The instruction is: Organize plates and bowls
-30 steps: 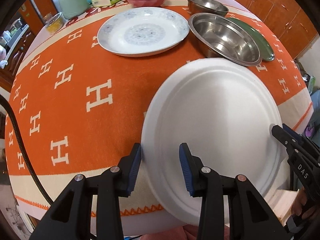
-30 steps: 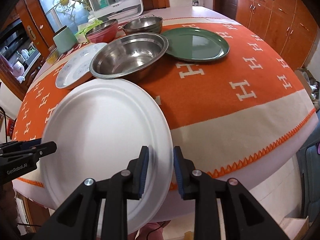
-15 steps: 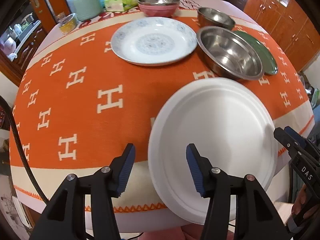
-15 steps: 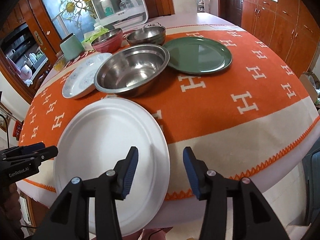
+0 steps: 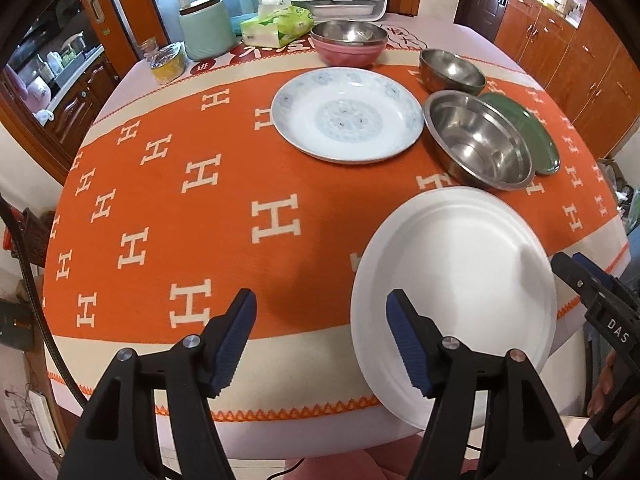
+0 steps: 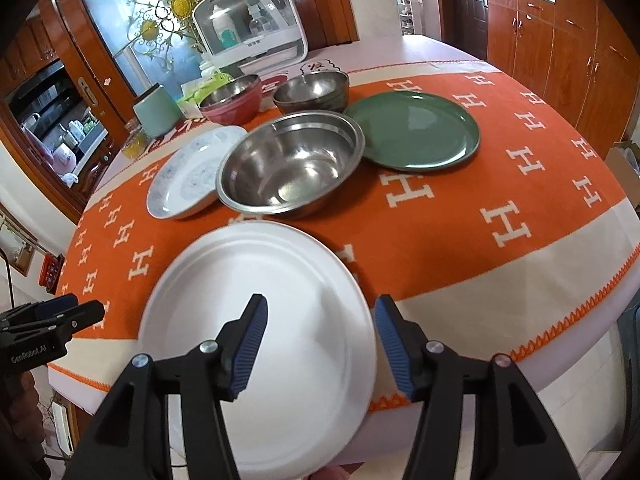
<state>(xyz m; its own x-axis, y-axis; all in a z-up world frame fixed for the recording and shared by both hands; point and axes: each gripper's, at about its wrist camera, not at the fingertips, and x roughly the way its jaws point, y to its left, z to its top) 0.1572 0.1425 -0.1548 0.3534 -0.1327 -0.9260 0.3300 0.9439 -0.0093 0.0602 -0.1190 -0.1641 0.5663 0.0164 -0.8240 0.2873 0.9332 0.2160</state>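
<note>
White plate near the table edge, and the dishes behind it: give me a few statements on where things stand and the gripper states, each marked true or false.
1. The left gripper is shut on the white plate. False: its jaws are open, gripping nothing.
2. The right gripper is open. True.
3. The white plate overhangs the table edge. True.
4. The large steel bowl sits on the green plate. False: it stands beside it on the orange cloth.
5. A steel bowl is nested in the pink bowl. True.

Home dining room: wooden cabinets [image 6: 560, 40], tablecloth [image 5: 240, 216].
</note>
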